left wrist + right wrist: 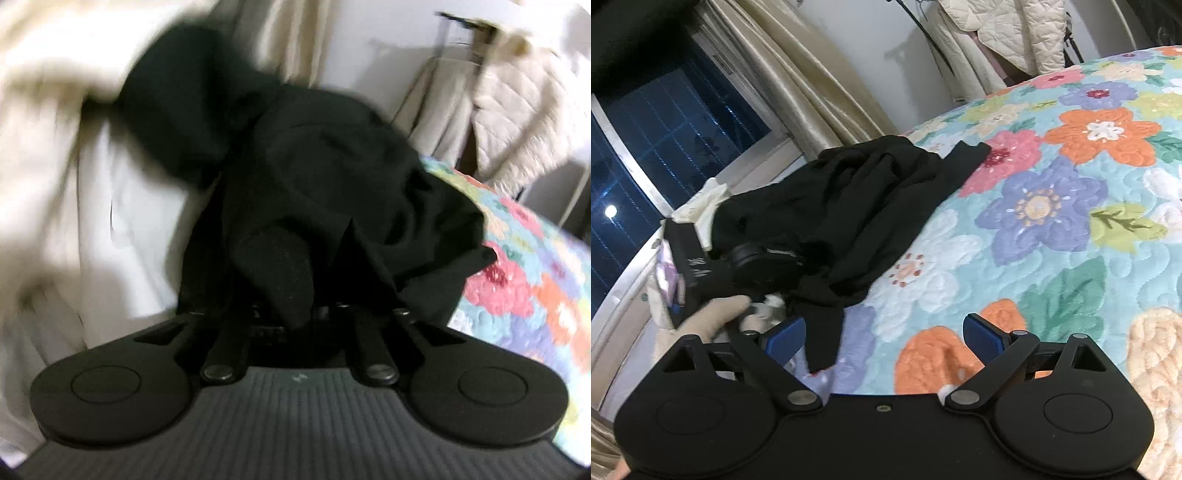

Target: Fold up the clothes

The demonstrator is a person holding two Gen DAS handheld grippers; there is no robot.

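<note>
Left gripper (291, 295) had its fingers pinched on the black garment (849, 206), probably to spread it across the bed (1071, 229); right gripper (884, 341) hovered beside it, fingers wide apart.

The garment (857, 206) is plain black with no pattern, and it lies on a quilt (1052, 229) that has a light turquoise ground with big flowers in orange, purple, pink, white and yellow-green. Behind the quilt, the curtain (798, 81) is shiny beige and the hanging quilted jacket (1008, 29) is cream. The right gripper (884, 338) is black with blue pads (984, 338).
</note>
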